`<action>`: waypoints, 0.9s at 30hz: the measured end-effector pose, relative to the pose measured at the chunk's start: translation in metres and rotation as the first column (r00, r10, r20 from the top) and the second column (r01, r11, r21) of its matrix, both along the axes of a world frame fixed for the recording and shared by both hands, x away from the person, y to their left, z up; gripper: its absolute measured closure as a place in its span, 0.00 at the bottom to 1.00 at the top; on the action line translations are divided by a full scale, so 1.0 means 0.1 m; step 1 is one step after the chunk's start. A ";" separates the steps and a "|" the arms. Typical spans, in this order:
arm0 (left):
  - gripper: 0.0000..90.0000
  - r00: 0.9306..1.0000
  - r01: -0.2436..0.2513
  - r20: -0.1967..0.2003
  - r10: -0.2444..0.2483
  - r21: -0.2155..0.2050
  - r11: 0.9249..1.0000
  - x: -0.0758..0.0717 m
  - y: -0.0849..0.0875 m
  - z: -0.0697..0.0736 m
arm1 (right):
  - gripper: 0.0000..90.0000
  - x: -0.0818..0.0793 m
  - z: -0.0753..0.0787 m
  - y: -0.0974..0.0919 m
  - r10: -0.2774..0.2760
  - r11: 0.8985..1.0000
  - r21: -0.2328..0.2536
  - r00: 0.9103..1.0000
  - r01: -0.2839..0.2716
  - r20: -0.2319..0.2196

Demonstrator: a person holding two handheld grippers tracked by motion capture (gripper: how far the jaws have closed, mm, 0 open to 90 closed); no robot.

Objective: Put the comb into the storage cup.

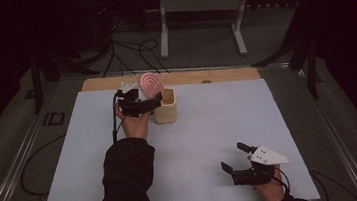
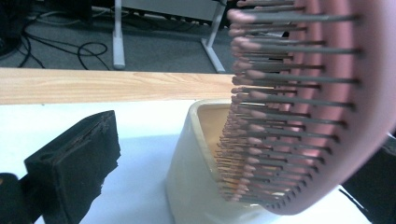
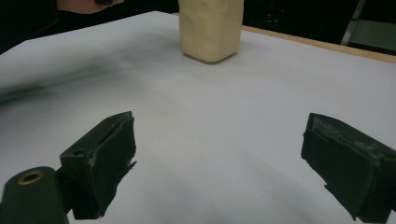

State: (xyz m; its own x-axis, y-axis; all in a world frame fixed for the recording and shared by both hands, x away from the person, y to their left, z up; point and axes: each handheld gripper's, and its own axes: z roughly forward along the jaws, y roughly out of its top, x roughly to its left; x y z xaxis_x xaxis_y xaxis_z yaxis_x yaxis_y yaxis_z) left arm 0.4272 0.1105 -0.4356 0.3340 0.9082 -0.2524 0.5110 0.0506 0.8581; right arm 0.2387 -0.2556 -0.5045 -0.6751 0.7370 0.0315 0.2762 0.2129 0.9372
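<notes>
Nearest, low at the front right of the white table [image 1: 206, 143]: right gripper [image 1: 237, 157], held by a hand at the table's near edge, jaws spread wide with bare table between them, grey three-cornered plate on top. From the right gripper view, both black jaws well apart, nothing between, cream cup [image 3: 212, 29] farther off with its top cut off by the frame edge

Farther back, left of centre: dark sleeve [image 1: 124, 181] reaching forward to the left gripper [image 1: 142, 102], just beside the cream cup [image 1: 165, 107]. Pink hairbrush [image 1: 151, 84] standing head-up over the cup's near-left rim, long axis roughly upright and leaning a little left, bristle face turned toward the camera. Handle hidden behind gripper and cup; cannot tell whether it reaches inside

From the left gripper view: pink hairbrush [image 2: 327, 116] close and blurred at right, bristles pointing left, head cut off at top and right. One jaw clear at lower left, apart from the brush; the other dark and mostly hidden behind the brush, so grip cannot be told

Beyond: wooden table edge [image 1: 184, 76], cables on the floor [image 1: 131, 52]
</notes>
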 end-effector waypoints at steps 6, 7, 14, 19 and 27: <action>0.00 0.999 0.017 0.031 -0.018 0.016 1.000 -0.06 0.02 0.06 | 0.11 0.00 0.00 0.00 0.000 1.000 -0.001 1.000 0.000 0.000; 0.00 0.999 0.018 0.035 -0.019 0.015 1.000 -0.08 0.03 0.07 | 0.11 0.00 0.00 0.00 -0.001 1.000 -0.001 1.000 0.001 0.000; 0.00 0.998 0.030 0.054 -0.032 0.032 0.999 -0.18 0.13 0.10 | 0.11 0.00 0.00 0.00 -0.001 1.000 -0.001 1.000 0.001 0.000; 0.00 0.996 0.056 0.063 -0.059 0.046 0.997 -0.27 0.19 0.12 | 0.11 0.00 0.00 0.01 0.001 1.000 0.000 1.000 -0.001 -0.001; 0.00 0.991 0.099 0.077 -0.110 0.131 0.986 -0.41 0.21 0.11 | 0.11 -0.01 0.00 0.01 0.002 1.000 -0.003 1.000 -0.002 -0.003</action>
